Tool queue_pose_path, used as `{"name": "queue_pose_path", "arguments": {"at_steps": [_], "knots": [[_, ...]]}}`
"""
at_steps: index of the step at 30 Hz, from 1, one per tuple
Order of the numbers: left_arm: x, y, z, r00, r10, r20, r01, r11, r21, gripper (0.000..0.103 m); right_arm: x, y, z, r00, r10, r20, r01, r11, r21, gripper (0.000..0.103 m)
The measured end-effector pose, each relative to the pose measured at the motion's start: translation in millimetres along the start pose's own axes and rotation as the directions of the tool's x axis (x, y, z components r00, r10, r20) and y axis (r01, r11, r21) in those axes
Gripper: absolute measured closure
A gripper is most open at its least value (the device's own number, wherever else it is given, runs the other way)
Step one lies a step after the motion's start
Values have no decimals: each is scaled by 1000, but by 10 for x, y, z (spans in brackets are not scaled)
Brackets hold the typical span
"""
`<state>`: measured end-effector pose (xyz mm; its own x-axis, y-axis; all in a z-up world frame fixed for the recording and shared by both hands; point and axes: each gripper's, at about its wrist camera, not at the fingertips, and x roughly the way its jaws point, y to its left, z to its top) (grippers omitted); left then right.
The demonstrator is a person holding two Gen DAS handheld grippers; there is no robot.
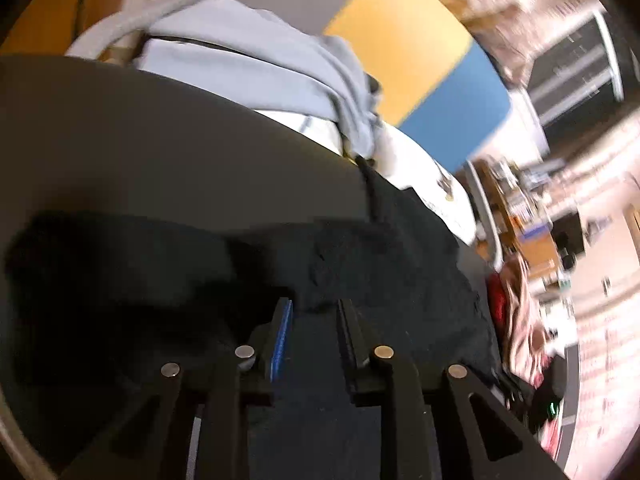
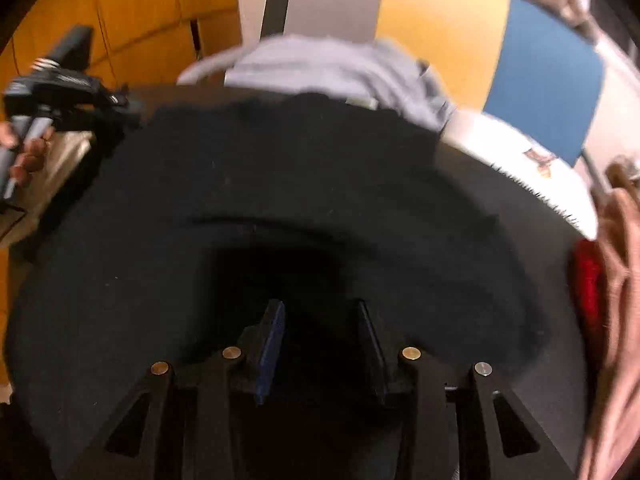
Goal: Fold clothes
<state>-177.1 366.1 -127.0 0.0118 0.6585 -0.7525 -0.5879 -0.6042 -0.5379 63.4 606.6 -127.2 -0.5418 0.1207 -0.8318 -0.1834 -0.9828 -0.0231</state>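
Both wrist cameras skim low and close over the black garment [image 2: 280, 184], facing ahead; each catches the grey clothing pile [image 1: 256, 60] beyond.

Your left gripper [image 1: 314, 306] sat low centre of left wrist view, jaws parted by narrow gap, blue pad on its left finger facing inward. Whether fingertips touched anything below, you could not tell through blur.

Your right gripper [image 2: 318, 306] sat low centre of right wrist view, jaws apart by wider gap, nothing between them.

In right wrist view, your left hand [image 2: 28, 152] showed at left edge, fingers wrapped round grey handle, other gripper's black body above it.
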Motion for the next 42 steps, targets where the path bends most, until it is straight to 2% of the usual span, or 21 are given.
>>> {"name": "queue_pose_path", "arguments": {"at_steps": [2, 4, 8, 11, 12, 13, 16, 19, 20, 21, 22, 23, 24, 26, 29, 31, 33, 34, 36, 38, 42], "knots": [[62, -105, -60, 1000, 18, -17, -16, 997, 70, 81, 32, -57, 4, 1000, -16, -11, 16, 1000, 12, 69], [121, -212, -100, 998, 54, -26, -50, 989, 138, 81, 3, -160, 20, 998, 29, -50, -26, 998, 63, 98], [169, -285, -146, 992, 127, -21, -120, 969, 217, 80, -208, -256, -26, 988, 96, -125, -88, 994, 67, 98], [173, -254, -222, 983, 181, -36, -165, 949, 267, 79, -515, -343, -160, 985, 138, -103, -128, 987, 99, 98], [232, -224, -252, 971, 230, -60, -204, 937, 283, 76, -495, -340, -213, 983, 135, -123, -124, 988, 95, 98], [290, -193, -282, 957, 278, -83, -242, 923, 300, 68, -475, -336, -266, 981, 132, -144, -120, 989, 91, 98], [220, -180, -328, 955, 280, -96, -244, 929, 279, 68, -363, -320, -464, 969, 126, -212, -112, 991, 75, 95], [99, -158, -367, 950, 301, -81, -270, 925, 267, 69, -439, -392, -448, 965, 193, -178, -173, 978, 120, 83], [50, -166, -319, 962, 267, -57, -245, 936, 253, 70, -515, -464, -390, 965, 224, -140, -202, 967, 157, 72], [1, -174, -271, 972, 232, -32, -218, 946, 240, 71, -608, -549, -309, 966, 244, -82, -225, 956, 188, 53], [-48, -181, -223, 980, 198, -7, -191, 955, 227, 71, -695, -652, -199, 966, 257, -14, -247, 944, 220, 40], [-97, -189, -175, 986, 163, 19, -163, 963, 215, 70, -736, -749, -86, 965, 261, 39, -262, 932, 249, 20], [-146, -196, -126, 991, 128, 46, -135, 970, 204, 69, -726, -843, 36, 961, 266, 78, -277, 922, 269, 16], [-46, -299, 55, 994, 93, 64, -106, 966, 236, 65, -614, -1028, 277, 956, 264, 128, -291, 906, 308, 16], [105, -453, 328, 995, 39, 88, -63, 957, 284, 57, -191, -1367, 616, 956, 259, 138, -293, 872, 392, 17], [335, -477, 545, 999, 17, 41, -27, 963, 268, 55, 99, -1610, 775, 954, 268, 132, -298, 843, 447, 22], [609, -479, 795, 1000, -20, -7, 21, 975, 221, 49, 419, -1830, 920, 945, 299, 133, -324, 801, 504, 39], [740, -480, 890, 1000, -18, -24, 22, 980, 200, 44, 547, -1912, 977, 937, 322, 138, -345, 780, 523, 42], [975, -486, 1069, 999, -18, -52, 26, 985, 173, 44, 762, -1980, 1104, 932, 339, 131, -353, 757, 550, 45], [1216, -521, 1215, 993, -39, -109, 55, 987, 150, 44, 939, -2010, 1215, 916, 378, 137, -387, 736, 556, 45], [1497, -678, 1371, 989, -60, -134, 82, 983, 164, 44, 1156, -2006, 1400, 865, 475, 164, -480, 686, 547, 45]]}}
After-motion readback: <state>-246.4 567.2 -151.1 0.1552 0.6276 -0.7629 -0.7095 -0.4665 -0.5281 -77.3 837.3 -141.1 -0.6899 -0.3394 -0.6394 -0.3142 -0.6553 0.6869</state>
